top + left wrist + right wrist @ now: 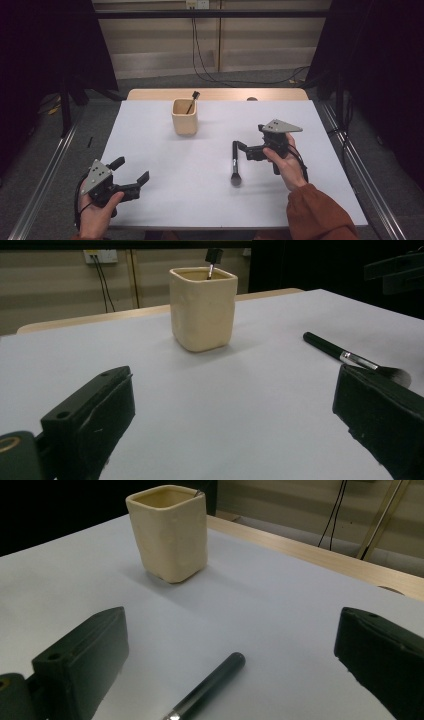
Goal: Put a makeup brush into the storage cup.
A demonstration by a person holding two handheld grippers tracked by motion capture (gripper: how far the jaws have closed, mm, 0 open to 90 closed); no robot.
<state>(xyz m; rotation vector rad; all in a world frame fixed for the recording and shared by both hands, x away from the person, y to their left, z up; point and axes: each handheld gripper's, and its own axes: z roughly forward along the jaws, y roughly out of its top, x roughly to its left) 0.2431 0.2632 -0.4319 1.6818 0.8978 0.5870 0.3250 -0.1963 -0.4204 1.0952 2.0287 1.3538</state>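
High view: cream square-sided ceramic cup (pixel 184 116) sits upper centre of white table (pixel 150 150) w/ a small black-tipped brush (pixel 192 100) leaning inside. Long black makeup brush (pixel 235 162) lies centre-right, bristles nearest the person. Right gripper (pixel 242 147), jaws apart, sits beside its handle end. Left gripper (pixel 132 170), lower left, also spread wide, nothing between. Left gripper view adds brush's silver ferrule (pixel 357 359).

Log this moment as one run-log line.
right gripper: open, jaws astride brush handle | left gripper: open, idle | brush: flat on table | cup: holds another brush
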